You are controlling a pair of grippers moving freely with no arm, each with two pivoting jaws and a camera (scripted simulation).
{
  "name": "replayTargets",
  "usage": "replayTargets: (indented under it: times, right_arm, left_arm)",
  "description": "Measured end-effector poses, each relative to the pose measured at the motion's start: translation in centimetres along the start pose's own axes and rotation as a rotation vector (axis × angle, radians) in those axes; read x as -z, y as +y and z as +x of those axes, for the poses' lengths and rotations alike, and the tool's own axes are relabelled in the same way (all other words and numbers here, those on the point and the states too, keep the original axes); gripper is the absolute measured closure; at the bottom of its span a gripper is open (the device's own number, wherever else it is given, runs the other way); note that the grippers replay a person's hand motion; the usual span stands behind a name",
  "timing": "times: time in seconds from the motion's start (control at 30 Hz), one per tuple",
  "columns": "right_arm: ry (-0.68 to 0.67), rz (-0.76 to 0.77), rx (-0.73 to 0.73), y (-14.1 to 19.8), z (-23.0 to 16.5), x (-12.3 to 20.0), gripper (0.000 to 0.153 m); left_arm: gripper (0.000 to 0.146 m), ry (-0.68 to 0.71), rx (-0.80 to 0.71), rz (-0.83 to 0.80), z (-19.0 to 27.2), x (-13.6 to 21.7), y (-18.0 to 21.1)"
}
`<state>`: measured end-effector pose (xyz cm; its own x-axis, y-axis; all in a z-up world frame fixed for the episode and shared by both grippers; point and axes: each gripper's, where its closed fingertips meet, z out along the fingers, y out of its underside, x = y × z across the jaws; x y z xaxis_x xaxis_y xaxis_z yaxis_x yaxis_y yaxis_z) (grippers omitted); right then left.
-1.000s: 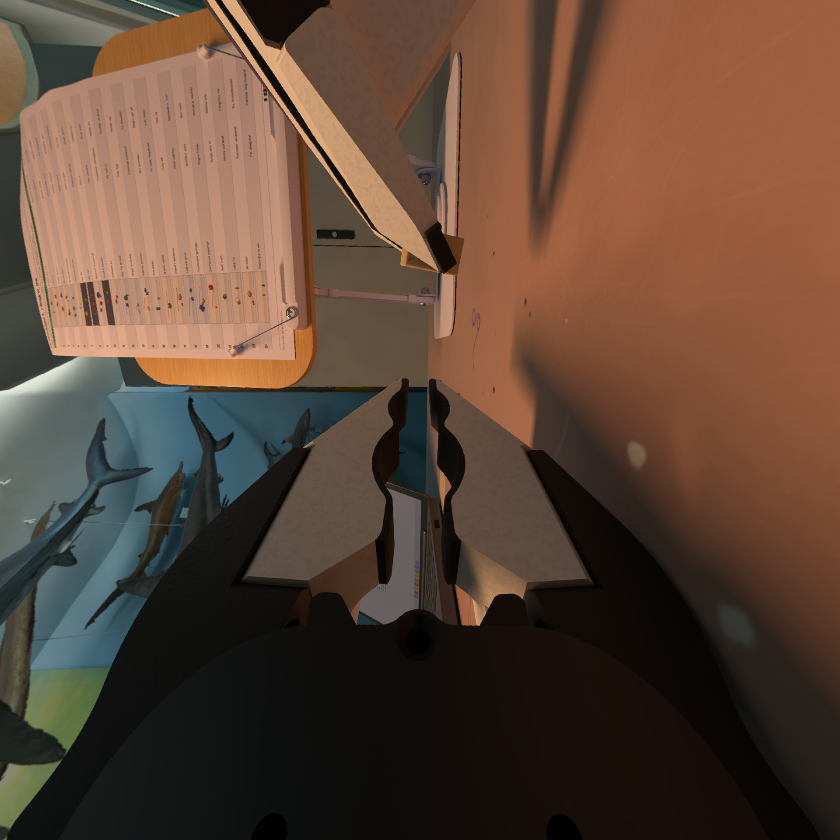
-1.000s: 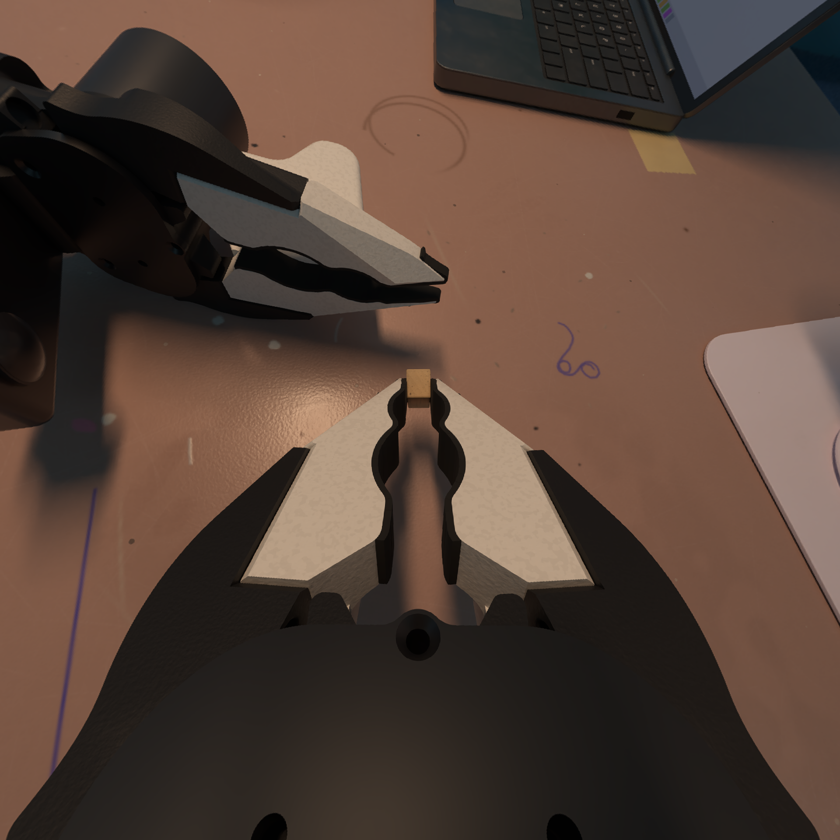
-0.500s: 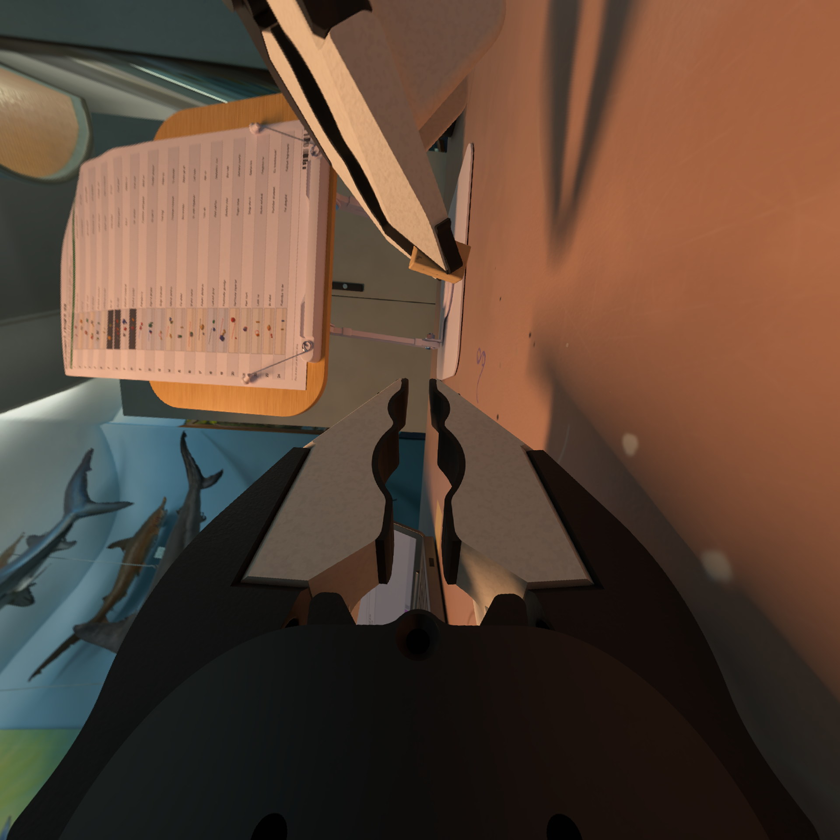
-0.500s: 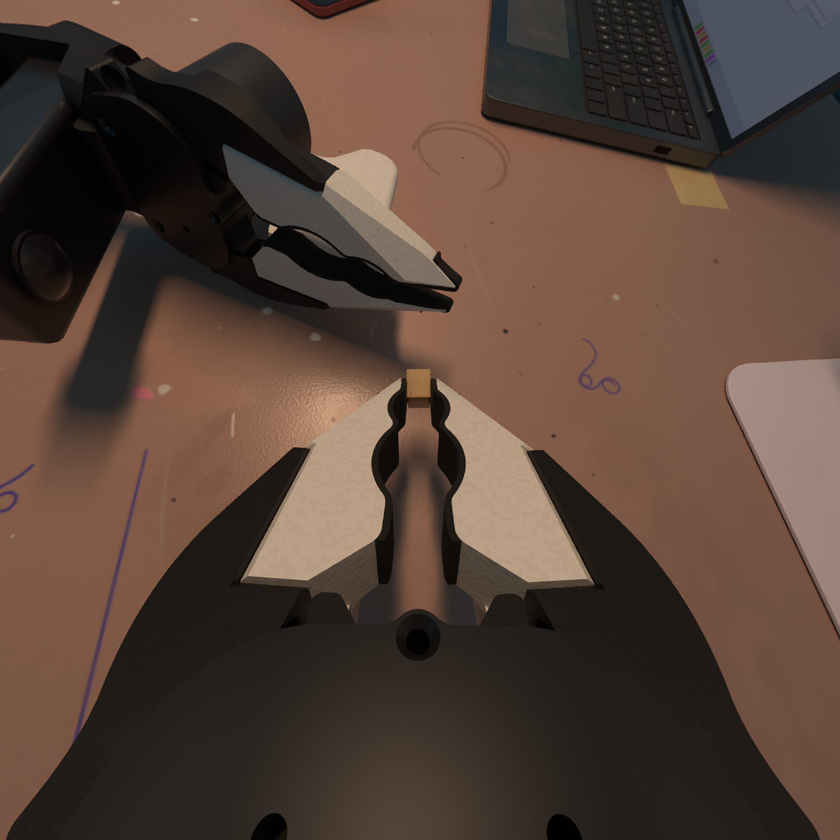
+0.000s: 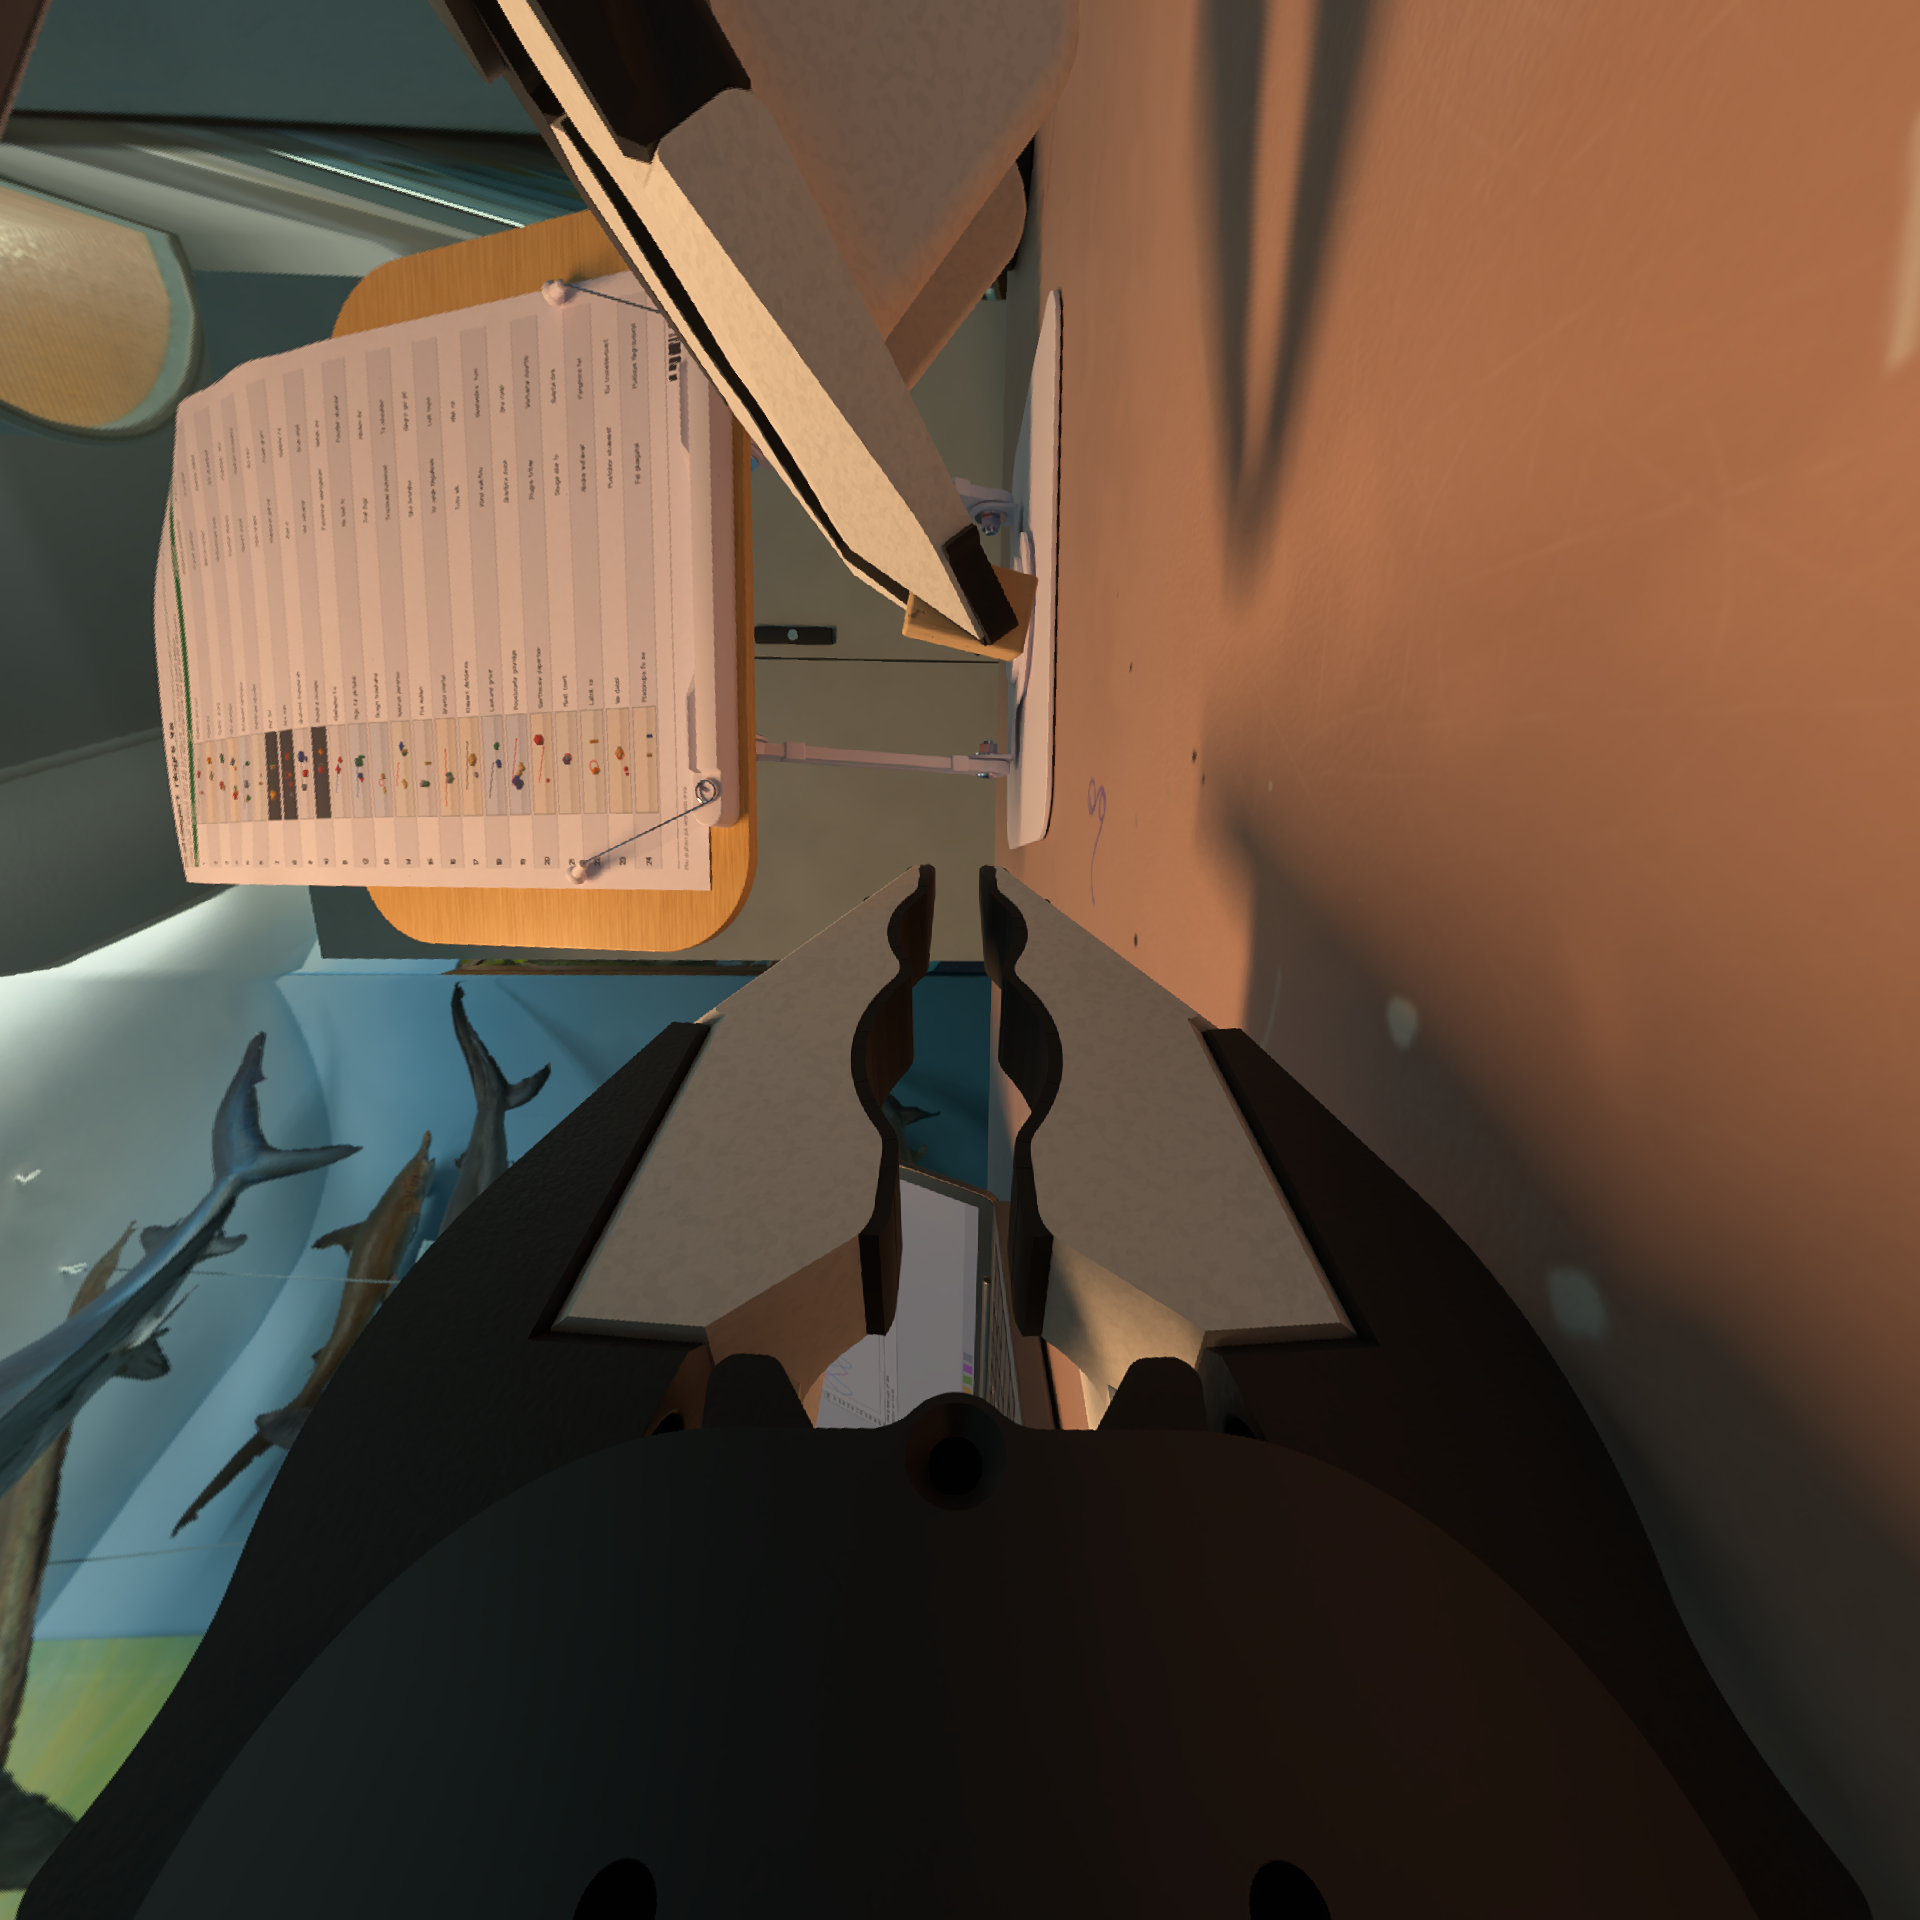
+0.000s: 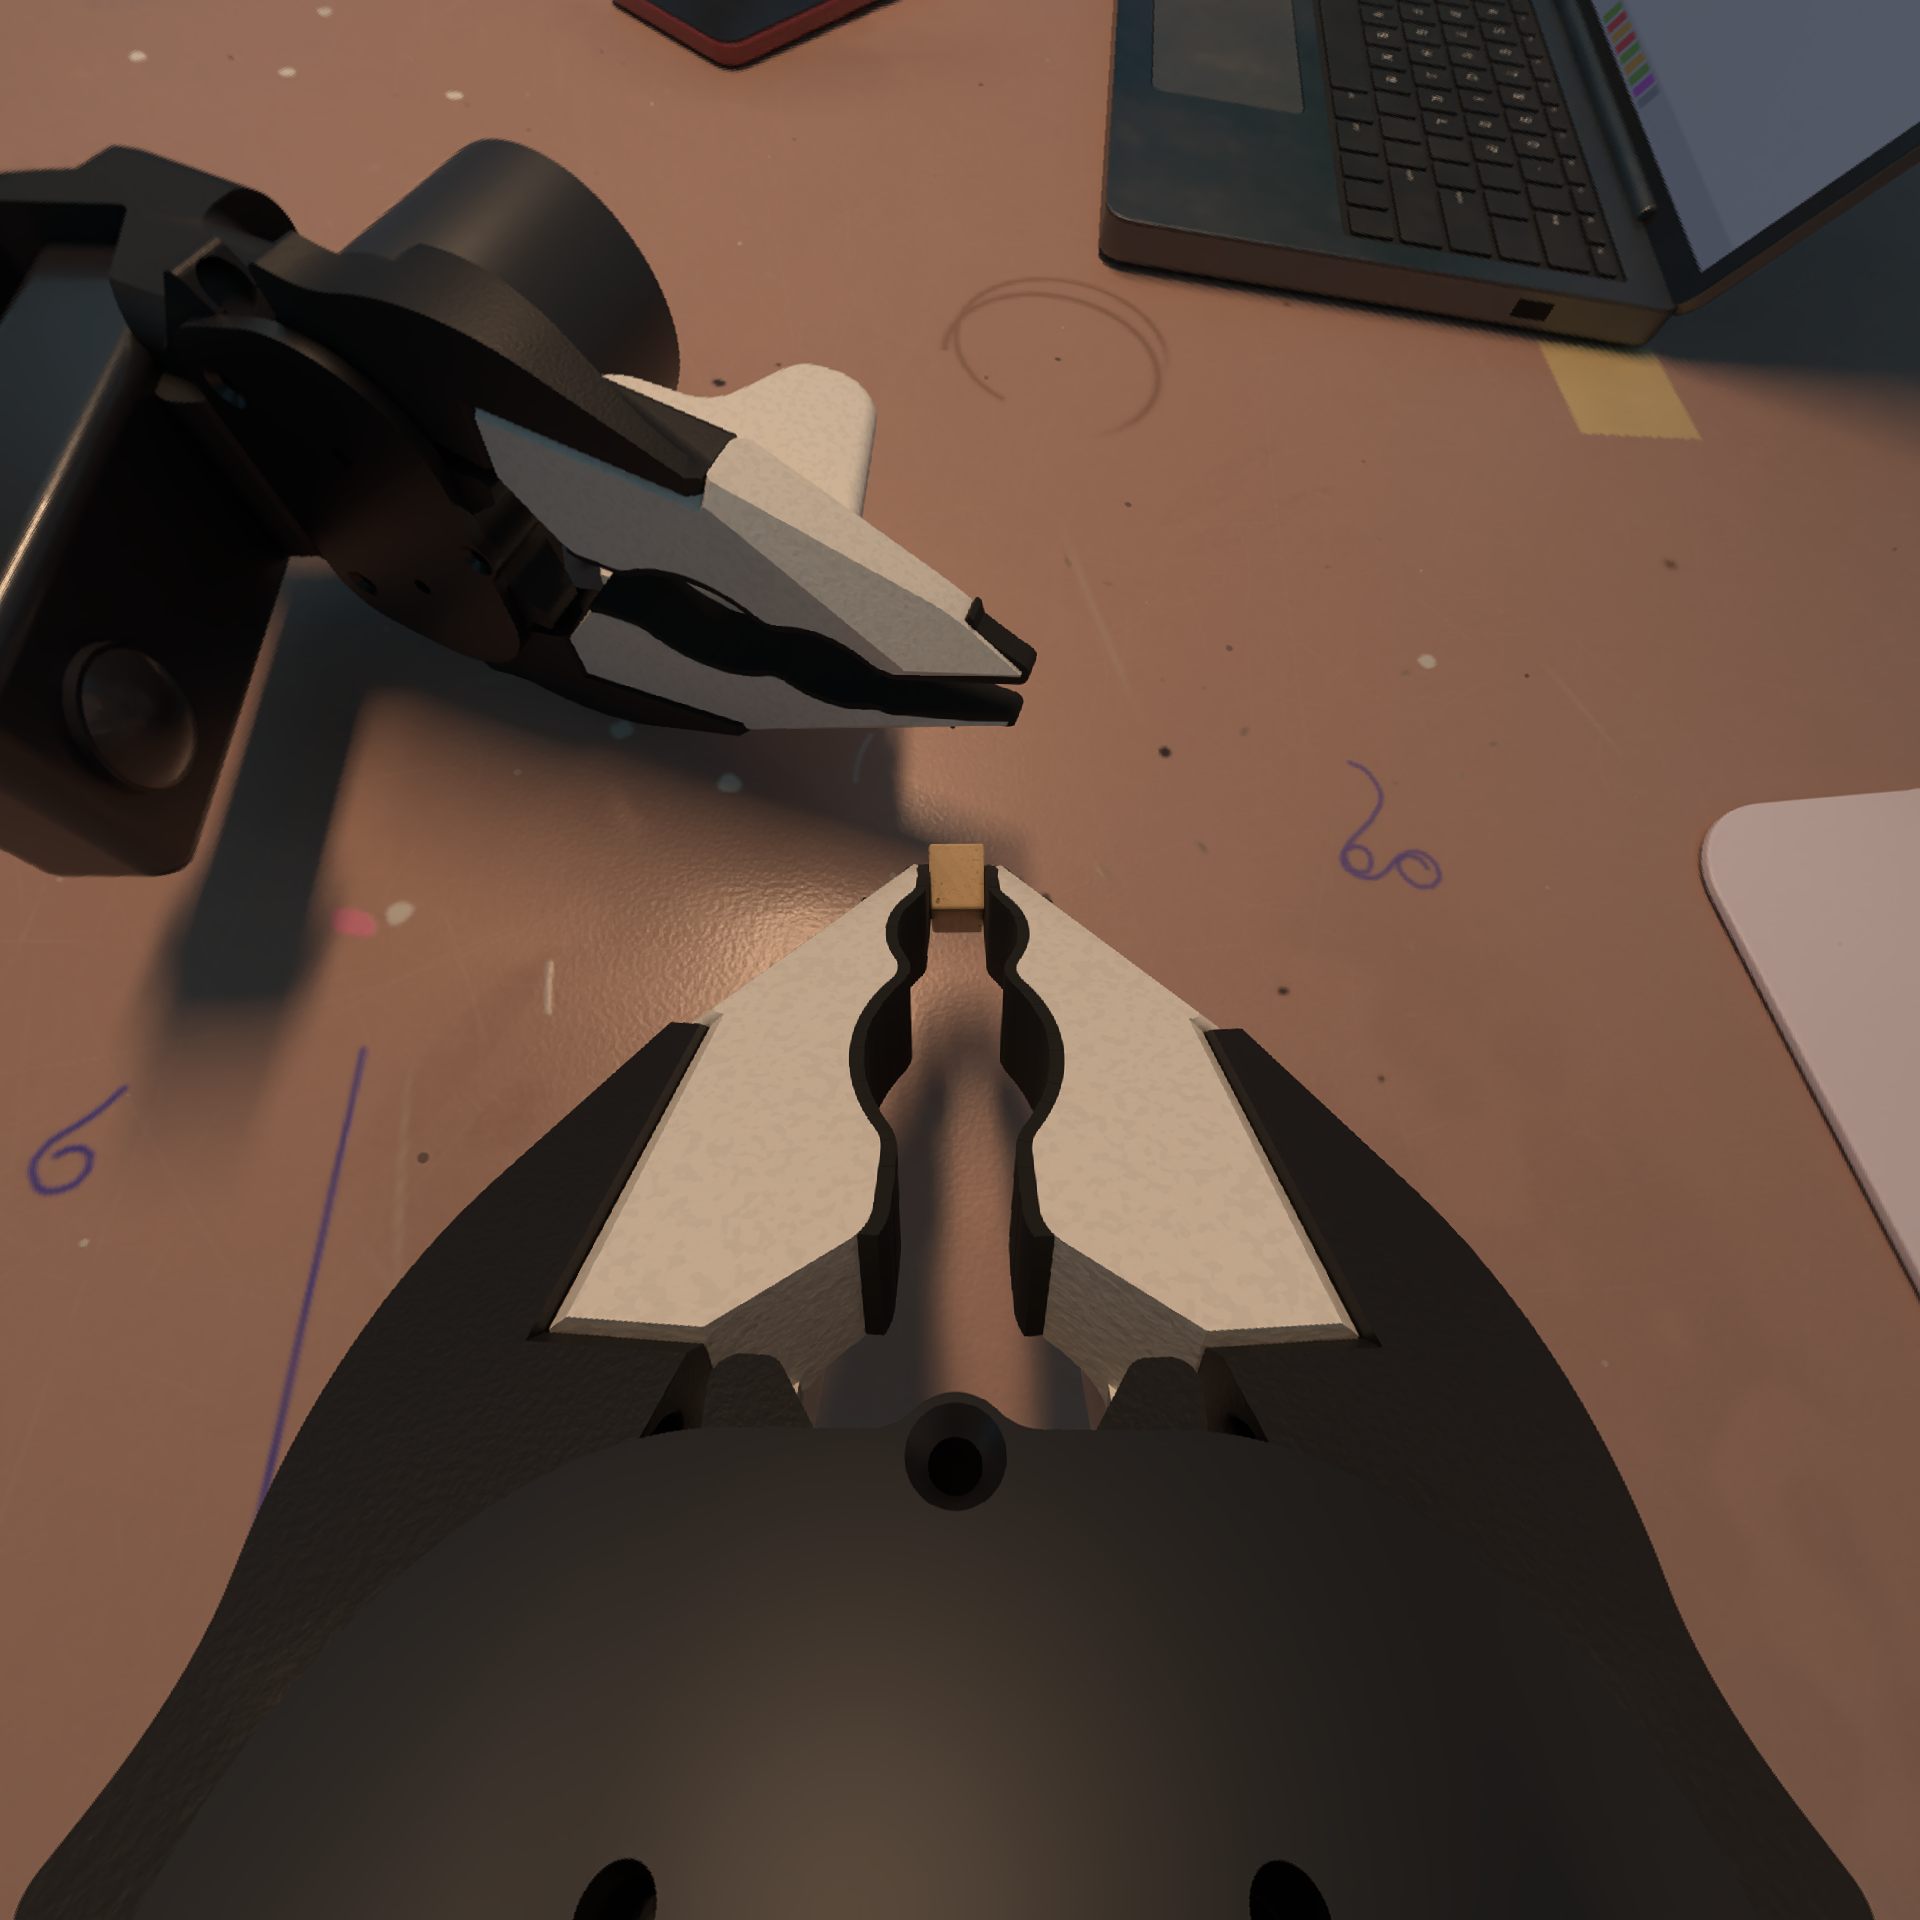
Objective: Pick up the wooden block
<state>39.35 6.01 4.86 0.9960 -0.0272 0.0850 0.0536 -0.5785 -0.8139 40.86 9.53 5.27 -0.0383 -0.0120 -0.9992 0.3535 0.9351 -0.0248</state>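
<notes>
The wooden block [image 6: 956,876] is small and tan. My right gripper [image 6: 956,885] is shut on it at the fingertips and holds it above the brown table [image 6: 1299,623], over its own shadow. My left gripper [image 6: 1018,684] lies turned on its side just left of and beyond the block, jaws nearly together and empty. In the left wrist view my left gripper [image 5: 956,883] points along the table, and the right gripper's fingers [image 5: 831,416] come down from the top with the block [image 5: 940,623] at their tips.
An open laptop [image 6: 1403,156] stands at the far right. A white pad [image 6: 1849,987] lies at the right edge and a red-edged flat device [image 6: 748,26] at the far edge. A chart board [image 5: 447,623] stands beyond the table.
My right gripper has risen a little with the block, so more of the table and laptop shows. The left gripper stays close by with its jaws unchanged.
</notes>
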Motion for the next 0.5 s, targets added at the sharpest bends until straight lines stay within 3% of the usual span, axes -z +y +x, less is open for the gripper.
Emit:
replayTargets:
  times: [0.5]
  right_arm:
    - [-0.048, 0.071, -0.068, -0.95, 0.06, 0.45, 0.144]
  left_arm:
    - [0.138, 0.007, 0.069, 0.007, -0.48, 0.24, -0.20]
